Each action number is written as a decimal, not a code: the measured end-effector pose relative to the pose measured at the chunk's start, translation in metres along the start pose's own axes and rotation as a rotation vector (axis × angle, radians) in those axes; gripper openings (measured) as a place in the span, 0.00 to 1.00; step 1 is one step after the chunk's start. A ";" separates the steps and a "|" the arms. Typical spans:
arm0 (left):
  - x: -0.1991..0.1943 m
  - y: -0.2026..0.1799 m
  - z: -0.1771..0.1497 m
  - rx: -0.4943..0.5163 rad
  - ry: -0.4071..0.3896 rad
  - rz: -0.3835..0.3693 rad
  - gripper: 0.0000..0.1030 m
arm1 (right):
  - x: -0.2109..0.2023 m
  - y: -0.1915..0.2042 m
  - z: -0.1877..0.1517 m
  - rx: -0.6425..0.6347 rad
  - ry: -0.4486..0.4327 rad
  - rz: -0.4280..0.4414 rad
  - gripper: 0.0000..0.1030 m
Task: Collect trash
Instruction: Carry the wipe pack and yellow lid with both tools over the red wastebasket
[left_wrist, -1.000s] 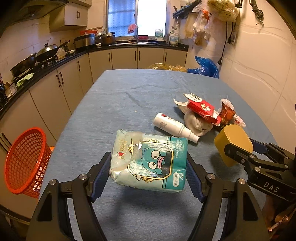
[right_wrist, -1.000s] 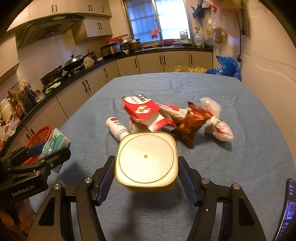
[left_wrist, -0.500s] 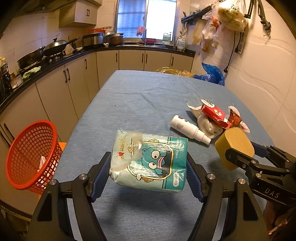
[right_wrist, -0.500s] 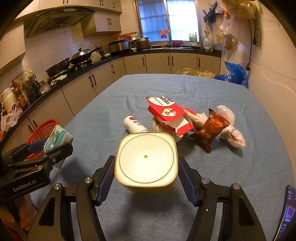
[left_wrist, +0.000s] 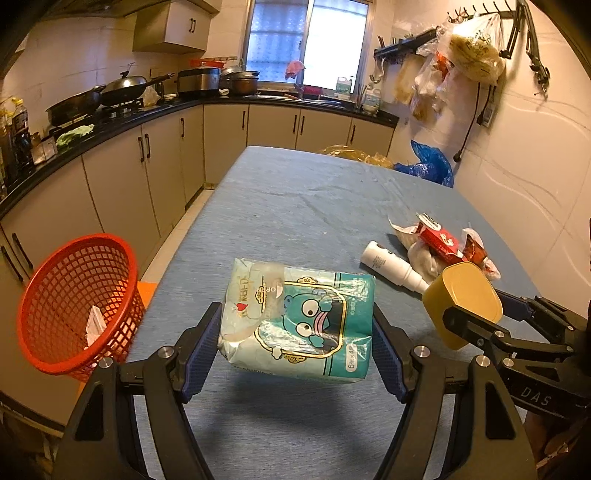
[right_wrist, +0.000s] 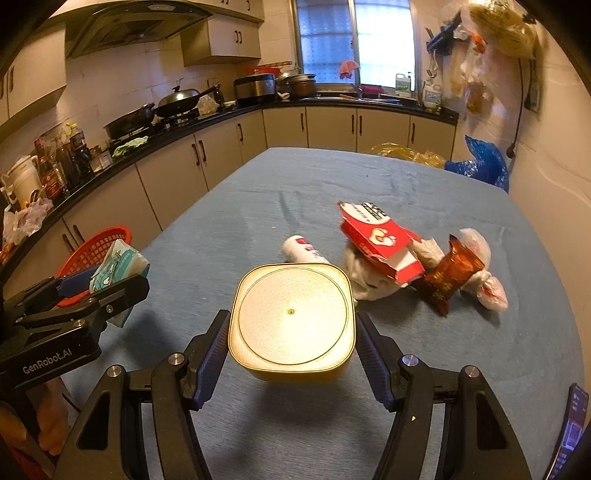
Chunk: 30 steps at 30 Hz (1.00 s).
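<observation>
My left gripper (left_wrist: 297, 345) is shut on a teal tissue pack (left_wrist: 299, 321) with a cartoon face, held above the blue table (left_wrist: 295, 199) near its left edge. My right gripper (right_wrist: 291, 347) is shut on a yellow square tin (right_wrist: 291, 319), also lifted off the table. Each gripper shows in the other's view: the tin (left_wrist: 463, 299) at right, the pack (right_wrist: 118, 266) at left. A red mesh basket (left_wrist: 74, 299) stands beside the table's left edge with a white scrap inside. Left on the table are a white bottle (left_wrist: 393, 266), a red carton (right_wrist: 380, 240), a brown wrapper (right_wrist: 448, 275) and white plastic bags (right_wrist: 480, 280).
Kitchen cabinets and a black counter (left_wrist: 110, 122) with pans run along the left and back. A blue bag (left_wrist: 428, 164) and yellow plastic (left_wrist: 354, 153) lie at the table's far end. A phone (right_wrist: 570, 428) sits at the lower right edge.
Both grippers have shifted left with their loads, rolling a little. The red basket now sits closer and fuller in the left wrist view; the trash pile has slid right in both views.
</observation>
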<state>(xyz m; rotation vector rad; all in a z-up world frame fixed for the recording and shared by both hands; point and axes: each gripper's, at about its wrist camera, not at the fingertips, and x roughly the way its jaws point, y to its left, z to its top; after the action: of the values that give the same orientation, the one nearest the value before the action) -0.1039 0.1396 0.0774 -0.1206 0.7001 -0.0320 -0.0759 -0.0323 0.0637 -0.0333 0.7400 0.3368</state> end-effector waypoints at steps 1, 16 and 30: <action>-0.001 0.002 0.000 -0.004 -0.003 0.001 0.72 | 0.000 0.003 0.000 -0.003 0.000 0.001 0.68; -0.026 0.057 0.005 -0.088 -0.068 0.056 0.72 | 0.010 0.043 0.023 -0.080 0.005 0.030 0.68; -0.052 0.141 0.010 -0.194 -0.120 0.186 0.72 | 0.029 0.120 0.066 -0.167 0.011 0.166 0.68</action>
<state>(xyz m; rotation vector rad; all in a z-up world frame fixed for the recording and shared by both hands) -0.1392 0.2840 0.1010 -0.2412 0.5908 0.2205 -0.0507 0.0991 0.1037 -0.1326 0.7260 0.5566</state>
